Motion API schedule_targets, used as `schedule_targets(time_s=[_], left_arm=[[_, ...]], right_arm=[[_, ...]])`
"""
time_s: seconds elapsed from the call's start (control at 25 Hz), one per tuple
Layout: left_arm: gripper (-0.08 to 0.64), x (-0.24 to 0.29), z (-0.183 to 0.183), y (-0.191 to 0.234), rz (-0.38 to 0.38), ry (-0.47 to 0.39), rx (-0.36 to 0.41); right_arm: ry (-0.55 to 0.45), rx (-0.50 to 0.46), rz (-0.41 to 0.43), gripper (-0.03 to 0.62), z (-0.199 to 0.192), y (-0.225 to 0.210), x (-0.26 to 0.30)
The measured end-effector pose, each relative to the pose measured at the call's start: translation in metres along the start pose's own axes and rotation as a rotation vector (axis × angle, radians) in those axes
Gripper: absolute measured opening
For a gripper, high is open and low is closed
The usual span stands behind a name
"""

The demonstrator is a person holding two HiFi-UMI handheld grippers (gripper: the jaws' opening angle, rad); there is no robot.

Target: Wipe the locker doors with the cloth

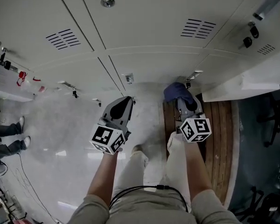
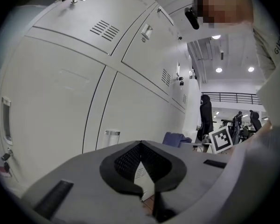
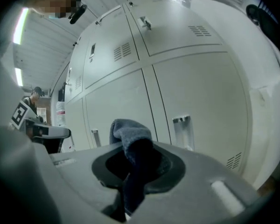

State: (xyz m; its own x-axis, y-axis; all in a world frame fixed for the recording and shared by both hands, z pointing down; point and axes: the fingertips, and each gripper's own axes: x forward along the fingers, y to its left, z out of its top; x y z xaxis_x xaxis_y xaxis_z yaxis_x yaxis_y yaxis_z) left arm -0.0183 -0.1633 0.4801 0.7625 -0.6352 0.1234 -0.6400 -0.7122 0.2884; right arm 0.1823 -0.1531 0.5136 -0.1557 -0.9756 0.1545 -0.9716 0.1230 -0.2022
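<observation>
The dark blue cloth [image 3: 130, 136] sits bunched between the jaws of my right gripper [image 3: 133, 150], which is clenched on it, with a fold standing up past the tips. In the head view the cloth is close in front of the lower row of pale grey metal locker doors [image 1: 144, 27], near a small metal latch [image 1: 194, 73]. I cannot tell whether it touches a door. My left gripper [image 1: 126, 101] hangs just to the left, its jaws pressed together on nothing, also pointing at the lower doors. A brown wooden floor strip [image 1: 219, 134] runs below the right gripper, and a glossy grey floor [image 1: 60, 134] lies under the left.
</observation>
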Motion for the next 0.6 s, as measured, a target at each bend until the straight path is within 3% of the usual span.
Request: schedule_targets(time_s=[0.6], left_arm=[[-0.002,-0.074,0.077,-0.016,0.031,-0.055,0.045]], right_arm=[[-0.041,-0.044,0.156,0.051,0.095,0.101,-0.063]])
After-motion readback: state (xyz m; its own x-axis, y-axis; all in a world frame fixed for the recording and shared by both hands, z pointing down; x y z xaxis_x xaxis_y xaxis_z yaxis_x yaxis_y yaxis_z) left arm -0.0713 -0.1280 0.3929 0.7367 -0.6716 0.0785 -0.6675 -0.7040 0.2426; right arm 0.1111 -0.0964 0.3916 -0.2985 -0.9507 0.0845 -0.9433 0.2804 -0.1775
